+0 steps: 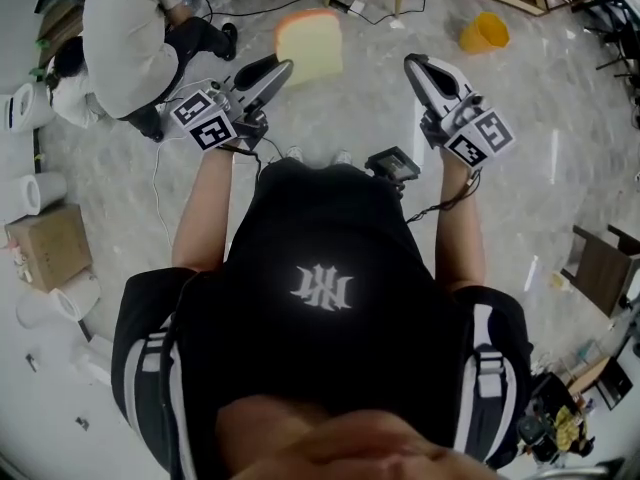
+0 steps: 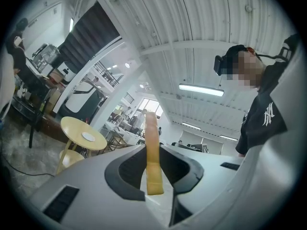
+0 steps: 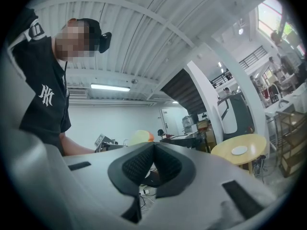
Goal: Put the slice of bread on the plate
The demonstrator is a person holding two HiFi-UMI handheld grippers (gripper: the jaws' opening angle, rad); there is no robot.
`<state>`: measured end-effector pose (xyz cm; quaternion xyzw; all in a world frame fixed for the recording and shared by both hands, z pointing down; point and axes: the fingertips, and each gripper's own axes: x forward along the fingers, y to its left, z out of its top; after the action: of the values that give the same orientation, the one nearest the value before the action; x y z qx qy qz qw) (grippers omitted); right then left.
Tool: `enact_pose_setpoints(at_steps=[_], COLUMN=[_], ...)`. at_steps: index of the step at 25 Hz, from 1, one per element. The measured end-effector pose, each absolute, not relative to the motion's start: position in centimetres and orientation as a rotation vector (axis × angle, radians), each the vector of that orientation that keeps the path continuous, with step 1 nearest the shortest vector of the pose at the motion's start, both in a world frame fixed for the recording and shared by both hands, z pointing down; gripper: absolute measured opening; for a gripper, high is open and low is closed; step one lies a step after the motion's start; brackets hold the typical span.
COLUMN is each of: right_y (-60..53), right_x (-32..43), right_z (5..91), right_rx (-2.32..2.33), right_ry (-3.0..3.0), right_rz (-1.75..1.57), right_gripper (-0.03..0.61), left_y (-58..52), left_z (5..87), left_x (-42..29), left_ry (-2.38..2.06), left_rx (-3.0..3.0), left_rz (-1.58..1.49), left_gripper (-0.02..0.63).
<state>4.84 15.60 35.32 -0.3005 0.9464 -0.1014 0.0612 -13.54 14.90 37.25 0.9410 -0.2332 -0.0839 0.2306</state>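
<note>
Seen from the head view: holds a slice of bread (image 1: 309, 46) in the left claw (image 1: 268, 76), out in the air above bare floor (image 1: 560, 138). Pinches only the lower edge of the bread, jaws part-way apart and pressed on both faces. Stands upright and edge-on in the left claw's own view. Shows the right claw (image 3: 153, 163) closed on nothing, pads meeting.

Target well apart from the bread: a round yellow desk (image 2: 72, 128), beyond the bread and to its left in the left claw view, with a small white plate (image 2: 88, 136) on the desk top. No contact yet between bread and plate.

Likely trouble, by judgement:
- Soft crumb, gripped along one thin edge only, so could sag, tear or slide out under any quick swing.
- Could land half off so small a plate.
- Could tip past the rim of the desk if let go from too high or still upright.

Room to move:
- Open air all round the bread and above the desk.
- Low stool (image 2: 71, 158) left of the bread and lower, tucked by the desk legs.
- Cable (image 1: 383, 17) on the floor just beyond the bread.
- Crouching person (image 1: 130, 33) left of the bread, near the left claw. Safer to stay wide of that side.
</note>
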Motion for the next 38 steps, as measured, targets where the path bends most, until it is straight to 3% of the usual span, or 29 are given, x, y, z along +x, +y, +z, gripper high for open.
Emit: enact_pose_setpoints(at_steps=[17, 38], right_y=[16.7, 9.7], right_x=[10.5, 10.0], right_z=[35.6, 36.1], right_rx=[-0.938, -1.042], right_ry=[2.824, 2.82], right_rz=[-0.29, -0.299], right_gripper=[0.005, 0.005], left_y=[15.7, 7.2], left_z=[37.2, 38.0], left_x=[-8.6, -10.5], left_ry=[-0.638, -0.609], left_rx=[2.606, 2.601], left_rz=[-0.192, -0.232], left_gripper=[0.097, 0.097])
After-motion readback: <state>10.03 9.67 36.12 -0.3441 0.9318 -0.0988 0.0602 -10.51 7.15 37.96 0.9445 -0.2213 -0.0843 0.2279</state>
